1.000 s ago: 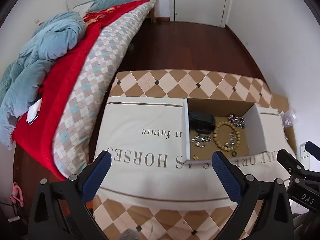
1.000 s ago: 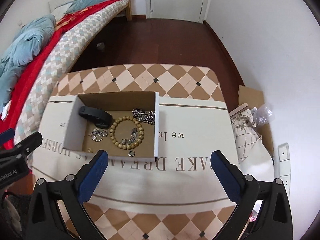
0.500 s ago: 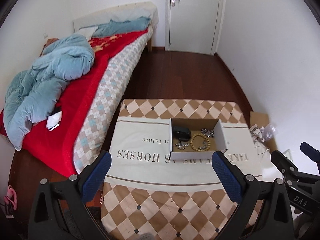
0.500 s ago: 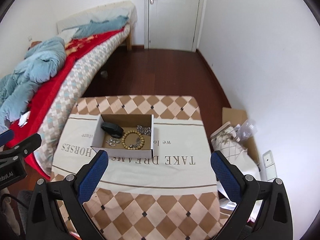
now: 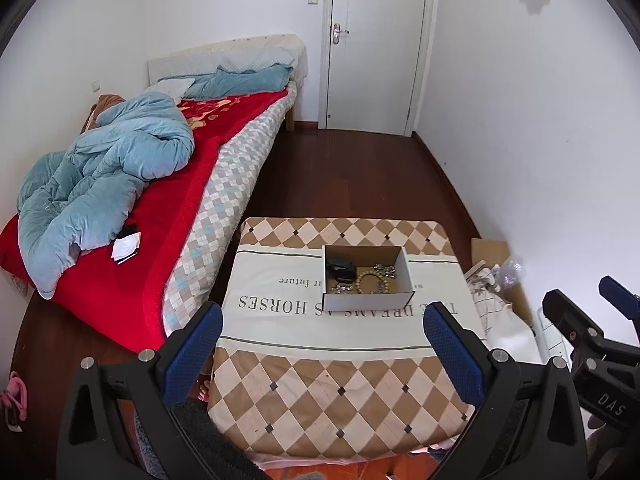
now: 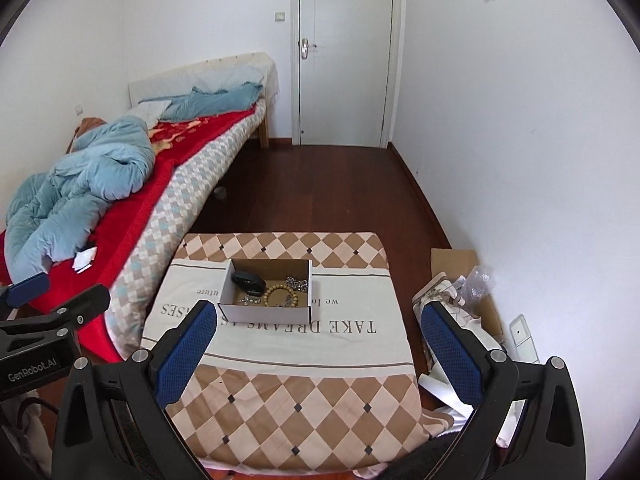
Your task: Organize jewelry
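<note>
Box (image 5: 366, 300) on the table (image 5: 340, 392) — bracelet (image 5: 372, 282) inside (bed (image 5: 168, 216) left).

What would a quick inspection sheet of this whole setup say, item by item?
Surface: table under a checked cloth, printed white runner across it.
Job's things: open box holding a wooden bead bracelet, silver chains and a black item.
Clutter: bags and cardboard on the floor beside the table.
Grippers: left tool and right tool open, empty, well back from the box.
Cables: nothing seen.
Surroundings: bed, closed door.
</note>
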The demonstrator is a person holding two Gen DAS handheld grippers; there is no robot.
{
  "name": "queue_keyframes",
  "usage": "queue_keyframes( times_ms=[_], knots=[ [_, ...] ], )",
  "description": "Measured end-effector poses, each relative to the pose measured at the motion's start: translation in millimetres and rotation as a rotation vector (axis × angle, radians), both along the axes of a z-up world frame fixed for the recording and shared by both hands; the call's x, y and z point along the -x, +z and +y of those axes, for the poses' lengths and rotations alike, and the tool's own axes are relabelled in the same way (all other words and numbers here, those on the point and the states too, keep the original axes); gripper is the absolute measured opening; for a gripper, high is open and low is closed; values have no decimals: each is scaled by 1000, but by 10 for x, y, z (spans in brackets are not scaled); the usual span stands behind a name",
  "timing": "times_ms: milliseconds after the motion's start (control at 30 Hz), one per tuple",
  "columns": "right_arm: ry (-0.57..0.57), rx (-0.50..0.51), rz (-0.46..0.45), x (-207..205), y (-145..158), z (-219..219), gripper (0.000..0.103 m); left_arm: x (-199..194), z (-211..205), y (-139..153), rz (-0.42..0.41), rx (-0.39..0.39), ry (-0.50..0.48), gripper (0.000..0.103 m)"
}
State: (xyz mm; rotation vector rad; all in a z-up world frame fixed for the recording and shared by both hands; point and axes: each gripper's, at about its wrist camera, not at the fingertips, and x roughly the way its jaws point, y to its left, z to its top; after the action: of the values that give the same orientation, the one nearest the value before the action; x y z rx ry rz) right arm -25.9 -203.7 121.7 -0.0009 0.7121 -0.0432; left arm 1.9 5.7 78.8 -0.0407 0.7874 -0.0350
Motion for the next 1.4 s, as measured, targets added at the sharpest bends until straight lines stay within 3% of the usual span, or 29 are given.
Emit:
queue_keyframes(
  times_ms=[233,533,1033,1400],
  knots=[
    [9,-15,-16,300,181,25,103,224,25,151,-6,25,5,102],
    [11,-26,4,308,190,8,103,231,61,141,31,28,25,102],
    [-28,15,10,-343,172,-10,103,-327,65,72,50,-7,66,102],
    [-31,17,105,-898,-174,-4,103,-759,56,-120,106,-35,73,102]
  ],
)
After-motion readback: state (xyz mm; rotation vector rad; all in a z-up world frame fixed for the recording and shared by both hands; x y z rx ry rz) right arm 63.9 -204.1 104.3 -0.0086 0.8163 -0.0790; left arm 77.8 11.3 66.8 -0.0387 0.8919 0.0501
